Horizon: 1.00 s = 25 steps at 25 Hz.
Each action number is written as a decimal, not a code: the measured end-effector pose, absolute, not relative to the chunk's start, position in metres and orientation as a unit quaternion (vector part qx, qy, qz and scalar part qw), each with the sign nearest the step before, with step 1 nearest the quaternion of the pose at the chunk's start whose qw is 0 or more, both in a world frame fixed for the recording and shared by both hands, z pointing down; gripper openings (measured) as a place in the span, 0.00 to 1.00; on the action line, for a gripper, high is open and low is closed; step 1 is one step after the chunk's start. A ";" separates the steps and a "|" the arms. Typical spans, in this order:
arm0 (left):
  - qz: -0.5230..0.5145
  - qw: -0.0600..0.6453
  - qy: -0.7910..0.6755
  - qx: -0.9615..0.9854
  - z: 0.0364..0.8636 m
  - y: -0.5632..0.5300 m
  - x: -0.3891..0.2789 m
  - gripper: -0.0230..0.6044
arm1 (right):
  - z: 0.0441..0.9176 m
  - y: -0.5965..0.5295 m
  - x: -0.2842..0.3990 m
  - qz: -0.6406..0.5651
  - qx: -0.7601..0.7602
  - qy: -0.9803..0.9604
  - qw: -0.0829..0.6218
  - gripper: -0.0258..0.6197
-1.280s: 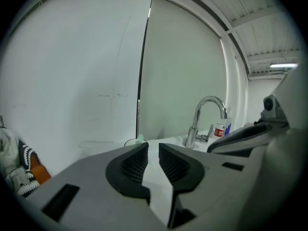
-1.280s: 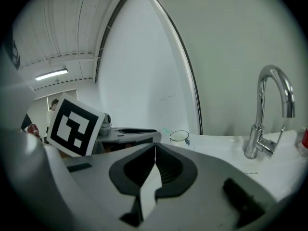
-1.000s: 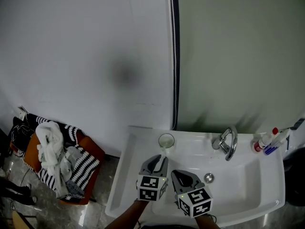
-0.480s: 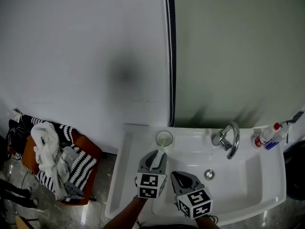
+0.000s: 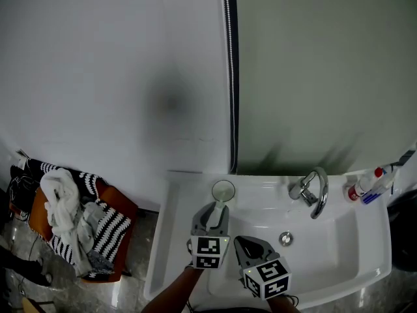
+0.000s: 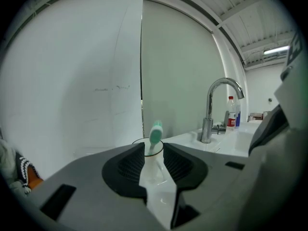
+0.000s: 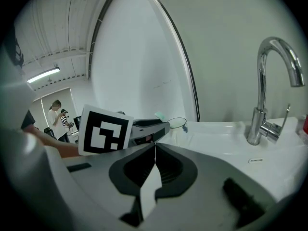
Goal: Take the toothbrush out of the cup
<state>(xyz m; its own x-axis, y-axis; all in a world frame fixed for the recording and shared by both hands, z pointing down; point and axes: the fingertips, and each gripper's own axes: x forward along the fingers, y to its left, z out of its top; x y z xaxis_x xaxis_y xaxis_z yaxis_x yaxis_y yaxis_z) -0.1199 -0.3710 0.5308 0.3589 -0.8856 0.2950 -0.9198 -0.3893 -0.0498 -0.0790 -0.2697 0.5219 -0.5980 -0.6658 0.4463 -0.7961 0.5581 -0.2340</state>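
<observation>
A clear cup stands on the back left rim of the white sink. In it stands a white toothbrush with a green head, head up, leaning over the near rim. My left gripper is just in front of the cup and its jaws are opening. In the left gripper view the cup and the brush handle show in the gap of the left gripper, with neither pad pressing on them. My right gripper hangs over the basin, shut and empty; in the right gripper view the right gripper has its jaws meeting in a thin line.
A chrome faucet stands at the sink's back, with the drain in front of it. Bottles stand at the back right corner. Left of the sink, a chair piled with clothes stands on the floor. A wall rises right behind the cup.
My left gripper has moved closer to the cup and its jaws stand wider apart. The right gripper has stayed put.
</observation>
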 end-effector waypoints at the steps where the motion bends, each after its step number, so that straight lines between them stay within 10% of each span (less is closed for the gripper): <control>1: 0.140 0.060 -0.550 0.821 0.532 -0.372 -0.120 0.23 | 0.522 -0.270 -0.079 0.210 0.420 -0.869 0.155 0.06; 25: 0.143 0.046 -0.546 0.824 0.527 -0.382 -0.124 0.09 | 0.522 -0.268 -0.075 0.211 0.423 -0.867 0.154 0.06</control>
